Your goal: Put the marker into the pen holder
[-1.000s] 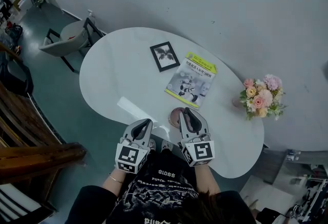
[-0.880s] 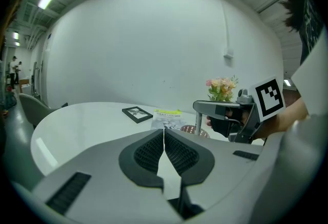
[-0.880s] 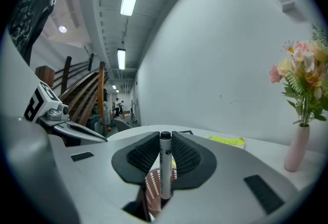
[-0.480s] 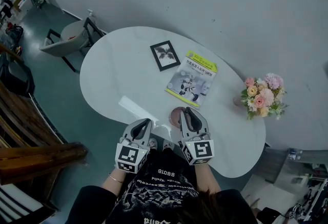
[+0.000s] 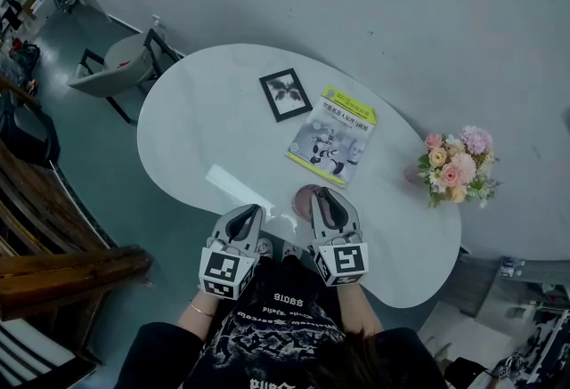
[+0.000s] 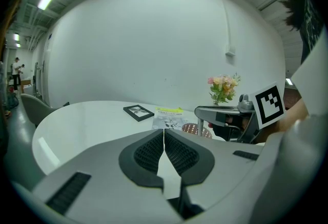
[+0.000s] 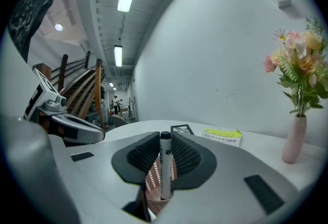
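1. Only the right gripper view shows the marker (image 7: 165, 166). It stands upright, clamped between the pads of the right tool (image 7: 165, 137), directly over the pink mesh pen holder (image 7: 152, 181).
2. In the head view that tool hides the marker and part of the holder. No view shows whether the marker's lower end is inside the holder.
3. The left tool (image 6: 164, 133) is closed and empty, at the near edge of the desk (image 5: 205, 129).

the right tool (image 5: 327, 194) hides most of the pen holder (image 5: 303, 198); print on the booklet (image 5: 334, 138) is too small to read.
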